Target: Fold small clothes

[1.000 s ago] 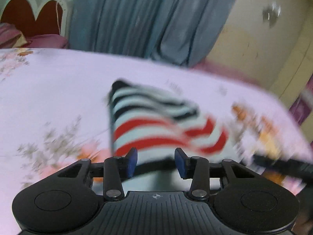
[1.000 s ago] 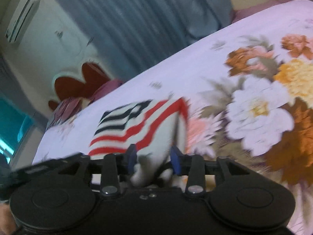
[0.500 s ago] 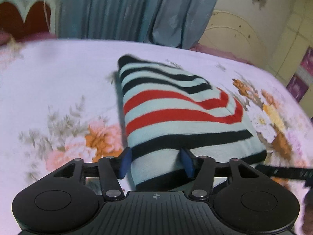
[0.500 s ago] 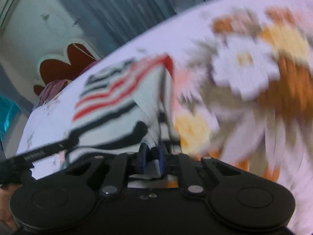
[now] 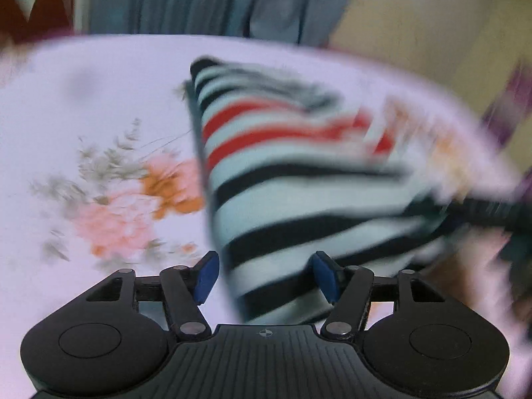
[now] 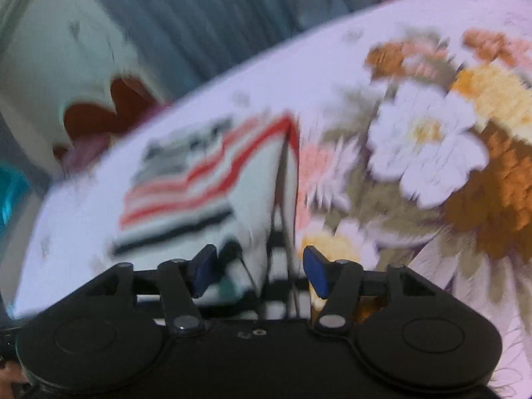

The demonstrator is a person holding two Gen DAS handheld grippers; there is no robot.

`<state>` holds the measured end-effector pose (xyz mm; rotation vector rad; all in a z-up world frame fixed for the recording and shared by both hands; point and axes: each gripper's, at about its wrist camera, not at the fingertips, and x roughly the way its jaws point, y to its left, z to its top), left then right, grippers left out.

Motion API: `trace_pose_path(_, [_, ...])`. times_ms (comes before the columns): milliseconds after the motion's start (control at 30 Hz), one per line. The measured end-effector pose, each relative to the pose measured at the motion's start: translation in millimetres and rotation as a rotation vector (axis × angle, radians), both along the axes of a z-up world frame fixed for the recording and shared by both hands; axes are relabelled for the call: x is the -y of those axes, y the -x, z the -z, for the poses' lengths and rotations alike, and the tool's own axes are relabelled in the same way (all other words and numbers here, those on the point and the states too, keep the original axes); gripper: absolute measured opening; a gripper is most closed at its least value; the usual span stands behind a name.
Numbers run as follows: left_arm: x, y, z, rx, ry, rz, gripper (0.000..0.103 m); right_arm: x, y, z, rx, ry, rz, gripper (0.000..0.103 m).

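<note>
Both pictures are bright with soft, even light — no hard shadows or glare. Everything past the black tools looks smeared and blurry. The edges bend round and go dark in the corners.

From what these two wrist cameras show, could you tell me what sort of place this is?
Most likely a bedroom: the striped garment lies on a floral bedsheet, with a scalloped headboard and grey-blue curtains behind.

A bed covered in a pale lilac sheet printed with orange, pink and white flowers filled the foreground. Behind it hung grey-blue curtains, beside a cream-yellow wall. A headboard with dark red scalloped panels framed in white stood at the bed's far end.
</note>
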<state>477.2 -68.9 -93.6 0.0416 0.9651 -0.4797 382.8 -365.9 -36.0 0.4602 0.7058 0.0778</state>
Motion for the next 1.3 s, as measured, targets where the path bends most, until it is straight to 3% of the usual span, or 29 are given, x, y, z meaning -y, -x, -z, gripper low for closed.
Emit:
trace_pose_path(67, [-3,3,-7,0.007,0.012,-0.004,0.066,-7,6,-3,0.049,0.064,0.015,0.044])
trace_pose_path(167, [0,20,-42,0.121,0.078,0.012,0.066,-22,31,-26,0.183,0.134,0.006,0.031])
trace_pose_path(233, [14,29,-54,0.152,0.140,0.036,0.066,-36,43,-36,0.245,0.185,-0.067,0.008])
trace_pose_path(267, [27,32,-54,0.164,0.134,0.057,0.066,-45,45,-37,0.242,0.210,-0.119,0.005])
trace_pose_path(333, [47,30,-41,0.122,0.085,0.067,0.066,-56,42,-30,0.199,0.244,-0.167,0.006])
trace_pose_path(367, [57,27,-26,0.059,0.044,0.071,0.066,-59,41,-23,0.168,0.263,-0.182,0.006])
trace_pose_path(400, [66,28,-12,0.024,-0.012,0.095,0.066,-62,35,-11,0.096,0.301,-0.201,0.002])
trace_pose_path(467, [76,43,-10,0.109,-0.096,0.143,0.066,-64,31,4,0.048,0.369,-0.206,0.000])
trace_pose_path(500, [74,49,-16,0.120,-0.063,0.148,0.066,-61,33,1,0.060,0.360,-0.203,0.000])
trace_pose_path(567, [61,61,-34,0.177,0.032,0.125,0.066,-58,46,-15,0.126,0.347,-0.208,0.010])
trace_pose_path(667, [57,55,-39,0.197,0.056,0.087,0.066,-60,57,-24,0.205,0.352,-0.266,0.013])
trace_pose_path(800, [56,47,-32,0.182,0.011,0.085,0.066,-68,55,-16,0.210,0.438,-0.358,0.011])
trace_pose_path(867, [56,39,-31,0.151,0.068,0.059,0.066,-70,58,-18,0.240,0.435,-0.383,0.011])
trace_pose_path(900, [61,36,-28,0.154,0.053,0.067,0.066,-73,58,-15,0.233,0.456,-0.405,0.006])
trace_pose_path(933, [74,33,-19,0.146,-0.040,0.109,0.066,-77,56,-10,0.202,0.520,-0.410,0.006])
trace_pose_path(967, [84,37,-11,0.156,-0.121,0.156,0.066,-79,51,0,0.154,0.616,-0.372,0.002])
trace_pose_path(1000, [87,44,-9,0.191,-0.150,0.187,0.066,-73,43,7,0.108,0.668,-0.315,0.000])
trace_pose_path(1100, [72,57,-20,0.215,-0.051,0.173,0.066,-54,44,-3,0.118,0.523,-0.277,0.000])
trace_pose_path(1133, [69,59,-21,0.225,-0.050,0.167,0.066,-56,50,-8,0.150,0.527,-0.283,0.005])
trace_pose_path(1200, [70,60,-10,0.217,-0.128,0.170,0.066,-64,58,-17,0.206,0.505,-0.290,0.011])
trace_pose_path(1267, [63,63,-1,0.235,-0.132,0.194,0.066,-68,55,-14,0.202,0.469,-0.320,0.008])
trace_pose_path(1300, [61,64,-1,0.237,-0.131,0.204,0.066,-68,46,-5,0.140,0.508,-0.302,0.001])
